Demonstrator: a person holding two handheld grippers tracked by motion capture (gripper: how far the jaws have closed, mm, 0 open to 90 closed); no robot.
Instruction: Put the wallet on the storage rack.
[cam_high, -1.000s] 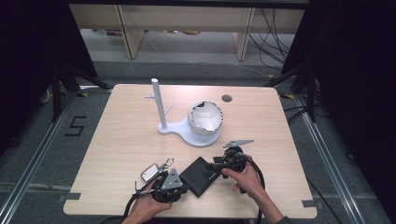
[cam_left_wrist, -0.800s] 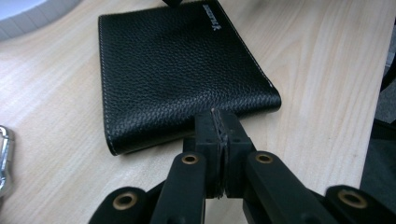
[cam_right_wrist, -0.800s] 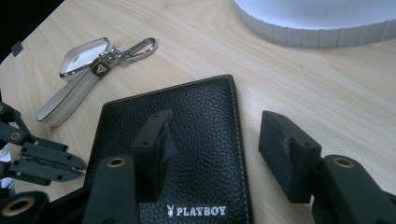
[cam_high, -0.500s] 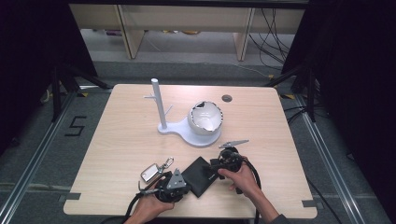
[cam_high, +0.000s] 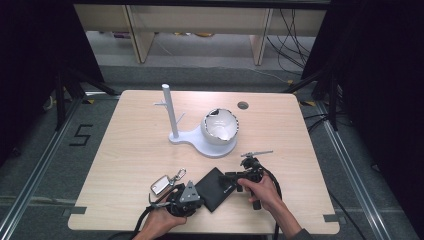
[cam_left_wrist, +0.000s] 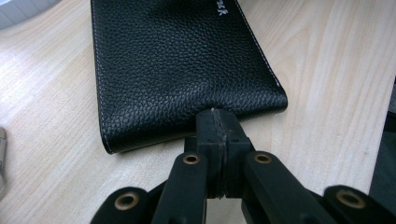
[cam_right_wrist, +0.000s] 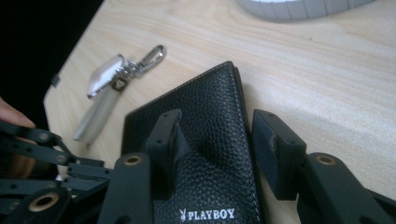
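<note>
A pale wooden table (cam_high: 125, 150) is seen from above, set on a grey floor between dark curtains, with shelving at the back. A black leather wallet (cam_high: 216, 188) lies flat near the table's front edge, between two hand-held grippers. In the left gripper view the wallet's (cam_left_wrist: 177, 70) near edge is met by the left gripper (cam_left_wrist: 219, 122), whose jaws are pressed together at their tips right at the wallet's rim; whether the leather is actually pinched between them cannot be told. In the high view that left gripper (cam_high: 186, 200) is held low at the wallet's left corner, with a grey three-cornered plate on top. The right gripper (cam_right_wrist: 217, 133) is placed over the wallet's (cam_right_wrist: 210, 112) other end, its jaws partly open and just having been closing, one jaw resting on the leather and the other standing beside the wallet's edge over bare wood. White lettering is printed on the wallet. A set of keys with a metal clip (cam_high: 166, 181) lies just left of the wallet. Farther back, a white stand (cam_high: 195, 140) with an upright post carries a white bowl (cam_high: 220, 125).
</note>
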